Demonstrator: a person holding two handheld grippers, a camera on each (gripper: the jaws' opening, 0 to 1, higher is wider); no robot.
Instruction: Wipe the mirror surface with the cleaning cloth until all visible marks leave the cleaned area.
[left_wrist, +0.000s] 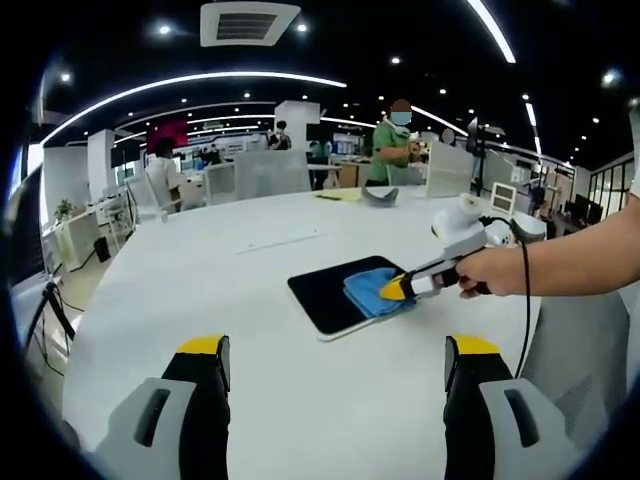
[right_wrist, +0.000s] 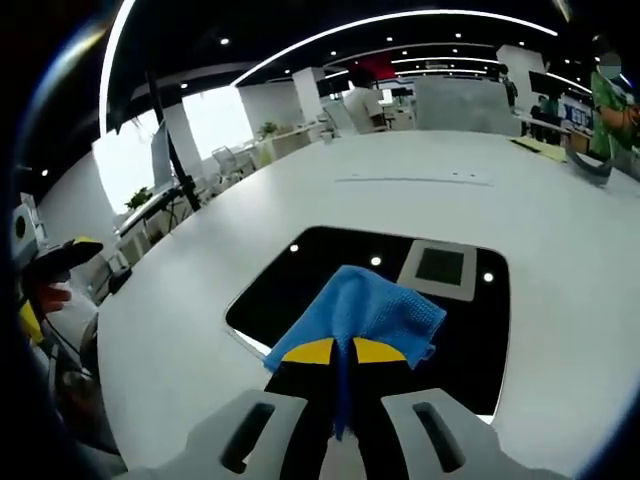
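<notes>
The left gripper view looks from low over the wide white counter (left_wrist: 200, 290), facing across it toward the open office beyond, and sees the flat dark rectangular mirror (left_wrist: 325, 290) from some way off, with the right hand-held gripper (left_wrist: 393, 289) reaching in from the right side. The right gripper view sits close above that same mirror (right_wrist: 300, 285), looking forward and down along its own jaws at the crumpled blue cleaning cloth (right_wrist: 370, 310) pinched between them. Both views share the mirror, the cloth (left_wrist: 372, 291) and the surrounding counter (right_wrist: 440, 190).
</notes>
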